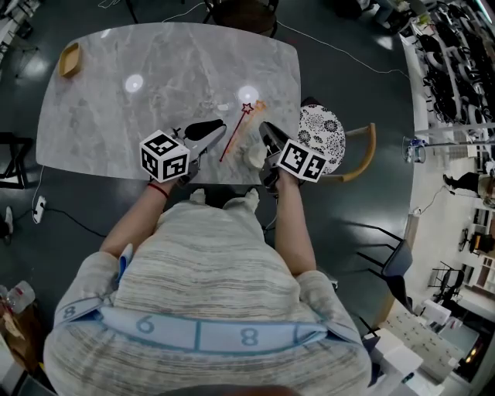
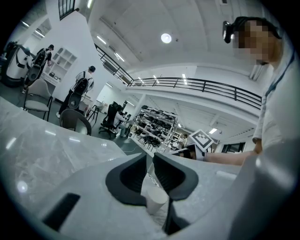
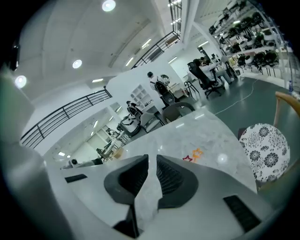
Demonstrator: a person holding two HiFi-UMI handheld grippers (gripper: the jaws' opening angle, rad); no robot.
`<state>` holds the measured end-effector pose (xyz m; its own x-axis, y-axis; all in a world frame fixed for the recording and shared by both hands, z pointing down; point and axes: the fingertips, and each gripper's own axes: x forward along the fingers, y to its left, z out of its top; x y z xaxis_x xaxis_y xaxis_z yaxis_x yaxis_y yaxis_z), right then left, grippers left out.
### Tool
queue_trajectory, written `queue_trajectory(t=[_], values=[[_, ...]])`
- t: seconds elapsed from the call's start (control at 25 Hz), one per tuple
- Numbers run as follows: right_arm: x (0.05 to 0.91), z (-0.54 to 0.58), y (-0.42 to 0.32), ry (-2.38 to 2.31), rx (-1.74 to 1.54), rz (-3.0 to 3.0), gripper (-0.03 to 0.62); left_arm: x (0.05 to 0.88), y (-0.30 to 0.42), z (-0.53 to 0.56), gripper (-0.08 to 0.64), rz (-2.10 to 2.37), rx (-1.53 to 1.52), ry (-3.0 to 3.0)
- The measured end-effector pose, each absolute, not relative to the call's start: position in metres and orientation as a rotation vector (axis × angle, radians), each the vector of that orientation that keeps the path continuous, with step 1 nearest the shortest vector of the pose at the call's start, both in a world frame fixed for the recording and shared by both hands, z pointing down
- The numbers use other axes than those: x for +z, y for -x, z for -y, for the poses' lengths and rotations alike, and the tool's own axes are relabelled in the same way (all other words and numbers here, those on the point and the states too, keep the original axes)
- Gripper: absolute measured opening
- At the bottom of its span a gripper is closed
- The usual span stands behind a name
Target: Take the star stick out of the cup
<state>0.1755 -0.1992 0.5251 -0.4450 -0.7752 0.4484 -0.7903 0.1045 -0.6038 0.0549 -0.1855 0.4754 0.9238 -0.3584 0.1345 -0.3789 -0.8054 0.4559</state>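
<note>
In the head view a thin red star stick (image 1: 234, 134) lies slanted on the marble table (image 1: 100, 93), its star end (image 1: 247, 108) pointing away from me. An orange star (image 1: 261, 105) sits right beside the red one; both stars (image 3: 192, 156) also show on the table in the right gripper view. The small white cup (image 1: 255, 155) stands near the front edge. My right gripper (image 1: 268, 139) is shut on the cup's wall (image 3: 149, 194). My left gripper (image 1: 223, 129) sits just left of the stick with its jaws nearly together, nothing visible between them, and the cup (image 2: 156, 201) below them.
A small wooden tray (image 1: 69, 59) sits at the table's far left corner. A chair with a patterned round cushion (image 1: 323, 135) stands at the table's right end, and another chair (image 1: 244, 14) at the far side. Cables run over the dark floor.
</note>
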Motion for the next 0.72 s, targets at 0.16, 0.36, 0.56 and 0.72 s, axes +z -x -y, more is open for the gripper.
queue_trajectory(t=[0.16, 0.36, 0.56, 0.72], values=[[0.503, 0.191, -0.166, -1.642, 1.066, 2.379, 0.023, 0.466, -0.055, 0.181, 0.061, 0.512, 0.045, -2.613], [0.475, 0.177, -0.145, -1.605, 0.871, 2.485, 0.023, 0.457, -0.049, 0.173, 0.061, 0.497, 0.03, -2.632], [0.458, 0.16, -0.128, -1.585, 0.756, 2.562, 0.023, 0.448, -0.039, 0.161, 0.061, 0.488, 0.012, -2.642], [0.453, 0.149, -0.12, -1.568, 0.717, 2.595, 0.021, 0.446, -0.037, 0.152, 0.061, 0.471, 0.012, -2.647]])
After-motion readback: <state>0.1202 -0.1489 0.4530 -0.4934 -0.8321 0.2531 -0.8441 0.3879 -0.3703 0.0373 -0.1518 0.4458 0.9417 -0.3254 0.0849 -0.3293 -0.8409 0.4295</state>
